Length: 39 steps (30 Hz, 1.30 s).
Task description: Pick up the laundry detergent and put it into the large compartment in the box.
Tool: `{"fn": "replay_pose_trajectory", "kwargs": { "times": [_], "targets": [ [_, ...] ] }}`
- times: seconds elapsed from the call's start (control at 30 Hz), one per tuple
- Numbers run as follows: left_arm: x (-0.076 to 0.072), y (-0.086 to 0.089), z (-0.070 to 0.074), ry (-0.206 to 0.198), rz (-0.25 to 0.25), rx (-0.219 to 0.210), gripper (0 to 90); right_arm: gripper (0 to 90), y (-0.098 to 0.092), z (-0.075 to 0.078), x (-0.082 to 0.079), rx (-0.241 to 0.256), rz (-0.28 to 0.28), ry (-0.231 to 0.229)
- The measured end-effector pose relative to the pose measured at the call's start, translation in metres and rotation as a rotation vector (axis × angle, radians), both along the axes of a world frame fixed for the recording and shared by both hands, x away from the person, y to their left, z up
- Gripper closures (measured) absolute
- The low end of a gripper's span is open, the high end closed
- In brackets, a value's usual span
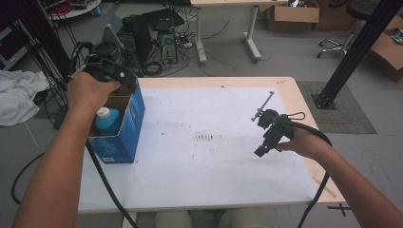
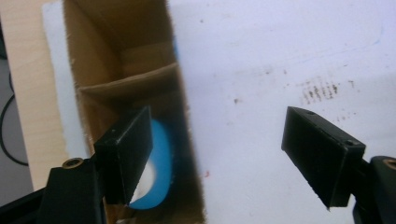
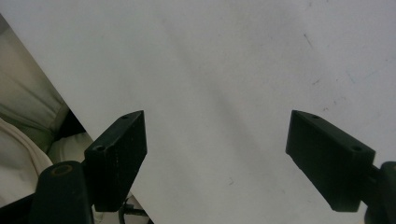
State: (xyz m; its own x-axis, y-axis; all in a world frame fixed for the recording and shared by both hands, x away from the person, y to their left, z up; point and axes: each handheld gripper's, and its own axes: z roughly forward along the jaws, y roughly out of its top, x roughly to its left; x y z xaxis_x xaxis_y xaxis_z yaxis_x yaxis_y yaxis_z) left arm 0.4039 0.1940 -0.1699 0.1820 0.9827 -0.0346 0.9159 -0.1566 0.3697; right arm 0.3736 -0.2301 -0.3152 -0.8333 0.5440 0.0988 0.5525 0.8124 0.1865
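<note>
— Bottle [image 1: 107, 119], blue with a white cap, down inside the blue box [image 1: 124, 137] on the desk [image 1: 285, 88].
— Left gripper [image 2: 217, 161] wide above. Right gripper [image 3: 215, 161] wide, empty. Next, probably: dip in, pinch the cap.

- Right gripper [image 3: 217, 161]: two black jaws rise from the bottom edge, spread wide apart, nothing between them.
- White sheet [image 3: 233, 70]: covers the surface beneath the jaws; faint dark scuffs at upper right.
- Pale cloth [image 3: 23, 126]: lies beyond the sheet's diagonal edge, at left.
</note>
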Motion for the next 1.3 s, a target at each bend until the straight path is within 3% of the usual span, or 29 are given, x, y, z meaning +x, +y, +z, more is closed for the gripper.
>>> {"fn": "replay_pose_trajectory", "kwargs": {
  "times": [0.67,1.3],
  "targets": [
    [0.019,-0.054,-0.001,0.015,-0.069,-0.009,21.5,20.2,0.001,-0.001,0.001,-0.002,-0.003,0.005],
    [0.032,-0.091,-0.033,0.042,-0.088,-0.018,21.5,20.1,0.002,0.001,-0.002,0.010,-0.001,0.001]
  ]
}}
